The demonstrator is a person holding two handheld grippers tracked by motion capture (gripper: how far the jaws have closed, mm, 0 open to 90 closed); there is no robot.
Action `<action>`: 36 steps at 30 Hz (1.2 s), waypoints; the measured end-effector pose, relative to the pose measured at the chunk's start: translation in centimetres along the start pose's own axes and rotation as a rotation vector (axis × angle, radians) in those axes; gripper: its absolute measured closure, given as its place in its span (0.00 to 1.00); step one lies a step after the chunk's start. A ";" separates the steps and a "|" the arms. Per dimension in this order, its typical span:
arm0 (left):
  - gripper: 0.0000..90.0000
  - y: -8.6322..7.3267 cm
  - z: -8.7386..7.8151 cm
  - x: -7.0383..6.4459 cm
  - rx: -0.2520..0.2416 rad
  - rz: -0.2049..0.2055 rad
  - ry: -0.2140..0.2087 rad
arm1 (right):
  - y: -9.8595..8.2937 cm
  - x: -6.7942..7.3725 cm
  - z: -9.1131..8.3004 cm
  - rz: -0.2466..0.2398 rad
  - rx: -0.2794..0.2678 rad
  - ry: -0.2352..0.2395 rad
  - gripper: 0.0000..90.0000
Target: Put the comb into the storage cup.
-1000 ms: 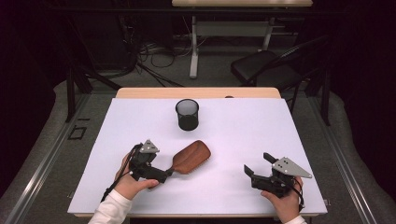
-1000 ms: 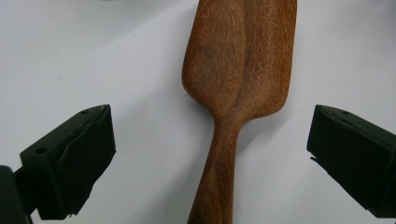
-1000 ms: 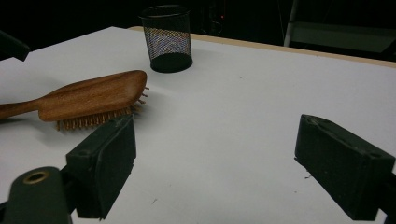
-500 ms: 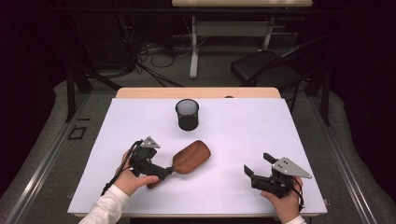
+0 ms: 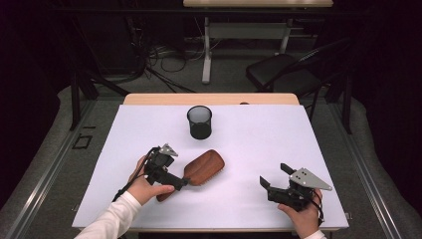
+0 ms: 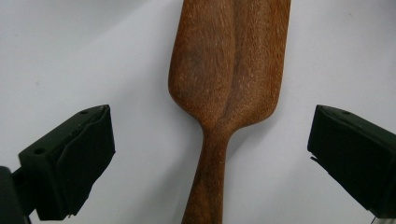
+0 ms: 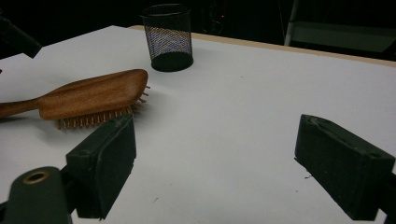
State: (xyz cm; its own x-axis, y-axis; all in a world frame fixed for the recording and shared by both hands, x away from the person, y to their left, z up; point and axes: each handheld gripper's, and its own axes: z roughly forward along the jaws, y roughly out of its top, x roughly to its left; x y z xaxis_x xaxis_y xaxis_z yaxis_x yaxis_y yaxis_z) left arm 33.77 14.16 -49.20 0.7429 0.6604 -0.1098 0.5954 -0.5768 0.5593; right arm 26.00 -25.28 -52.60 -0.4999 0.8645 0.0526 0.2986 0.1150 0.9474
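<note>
I hold the left claw (image 6: 210, 154) apart, straddling the hairbrush (image 6: 229, 84) handle, probably to clamp; right claw (image 7: 215, 172) idles apart.

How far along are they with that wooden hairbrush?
Early on. The hairbrush lies bristles-down on the white table, not yet lifted. The left gripper hangs over its handle, jaws wide open either side. Closing and lifting remain. The right gripper waits open; the mesh cup stands apart.

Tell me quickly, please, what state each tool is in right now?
Left tool: open, jaws apart on either side of the hairbrush handle, not gripping it.
Right tool: open, holding nothing, over the white table.
</note>
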 end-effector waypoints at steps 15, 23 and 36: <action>0.01 0.9 1.9 -1.5 0.123 0.074 0.021 | 0.0 0.0 0.0 -0.009 0.004 0.002 0.14; 0.01 1.0 2.5 -1.5 0.165 0.075 0.025 | 0.0 0.0 0.0 -0.010 0.004 0.002 0.14; 0.01 0.8 3.5 -1.5 0.205 0.068 0.028 | 0.0 0.1 0.1 -0.009 0.008 0.004 0.14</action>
State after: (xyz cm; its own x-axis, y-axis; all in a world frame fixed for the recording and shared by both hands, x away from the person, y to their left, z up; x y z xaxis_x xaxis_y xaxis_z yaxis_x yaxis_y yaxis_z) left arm 34.21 11.07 -51.47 0.7767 0.6277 -0.0530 0.5958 -0.7047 0.3853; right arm 25.99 -25.17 -52.66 -0.5062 0.8612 0.0455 0.3002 0.1264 0.9455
